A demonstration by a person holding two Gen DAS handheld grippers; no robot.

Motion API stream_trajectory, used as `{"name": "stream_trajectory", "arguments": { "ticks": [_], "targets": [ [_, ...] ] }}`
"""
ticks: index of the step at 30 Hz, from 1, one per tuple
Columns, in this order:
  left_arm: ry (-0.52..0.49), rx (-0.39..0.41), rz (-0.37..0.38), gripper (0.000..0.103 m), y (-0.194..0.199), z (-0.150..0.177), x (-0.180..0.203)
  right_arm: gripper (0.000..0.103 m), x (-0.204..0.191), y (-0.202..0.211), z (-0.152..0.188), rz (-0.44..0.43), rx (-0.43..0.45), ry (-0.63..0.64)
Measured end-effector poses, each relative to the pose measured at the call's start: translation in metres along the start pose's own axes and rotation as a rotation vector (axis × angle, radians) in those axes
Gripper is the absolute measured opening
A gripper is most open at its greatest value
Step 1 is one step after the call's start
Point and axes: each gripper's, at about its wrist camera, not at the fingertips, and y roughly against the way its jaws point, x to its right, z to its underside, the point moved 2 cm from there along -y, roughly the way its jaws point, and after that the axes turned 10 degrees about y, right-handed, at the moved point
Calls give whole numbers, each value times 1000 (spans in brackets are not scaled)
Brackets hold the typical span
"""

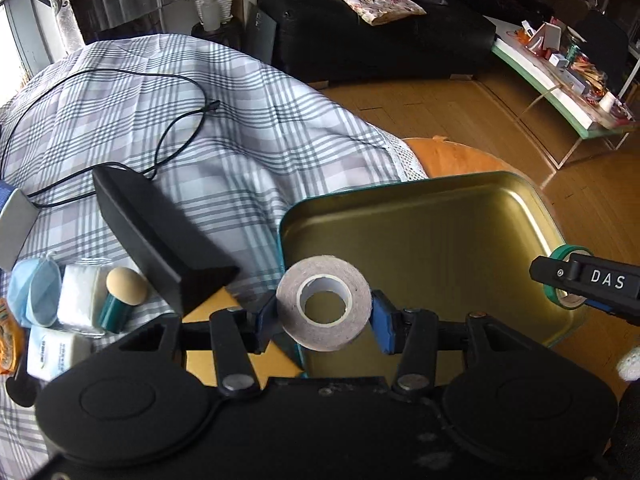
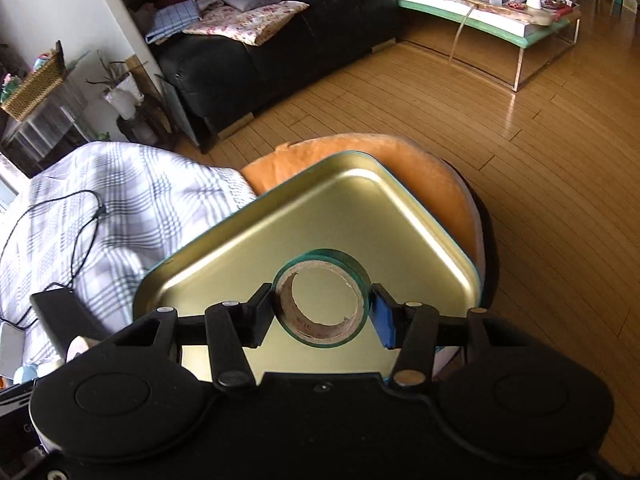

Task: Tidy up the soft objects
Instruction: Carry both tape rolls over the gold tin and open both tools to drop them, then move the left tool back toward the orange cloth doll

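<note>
My left gripper (image 1: 324, 312) is shut on a grey tape roll (image 1: 325, 307), held above the near left corner of a gold metal tin (image 1: 432, 232) with a teal outside. My right gripper (image 2: 322, 310) is shut on a thin green tape roll (image 2: 322, 300) over the same tin (image 2: 320, 216). In the left wrist view the right gripper's finger (image 1: 592, 280) and its green roll (image 1: 564, 276) hang at the tin's right edge. At lower left on the plaid cloth lie a blue face mask (image 1: 34, 292), a white pack (image 1: 78, 300) and a tan sponge on a green base (image 1: 122, 292).
The tin rests on an orange cushion (image 2: 400, 160) beside the plaid-covered surface (image 1: 200, 120). A black wedge-shaped block (image 1: 156, 236) and a black cable (image 1: 120, 120) lie on the cloth. A black sofa (image 2: 280, 52), wood floor (image 2: 520, 160) and a cluttered low table (image 2: 500, 4) lie beyond.
</note>
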Motion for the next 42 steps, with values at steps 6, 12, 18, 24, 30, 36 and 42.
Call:
{"name": "stream_trajectory", "arguments": {
  "ticks": [6, 12, 18, 24, 30, 36, 42],
  "targets": [
    [-27, 13, -12, 77, -10, 1, 11, 50, -3, -5, -1, 27, -6, 48],
    [-4, 19, -15, 83, -8, 3, 3, 57, -11, -7, -4, 38, 3, 91],
    [10, 84, -41, 93, 9, 5, -9, 57, -18, 2, -6, 51, 46, 111],
    [30, 143, -61, 98, 28, 5, -27, 65, -27, 16, -11, 83, 118, 121],
    [69, 169, -73, 102, 40, 9, -47, 65, -29, 20, -13, 100, 129, 128],
    [103, 182, -82, 102, 51, 17, -67, 65, -34, 24, -10, 106, 128, 135],
    [132, 219, -92, 102, 67, 26, -84, 65, -50, 40, -8, 92, 179, 177]
  ]
}}
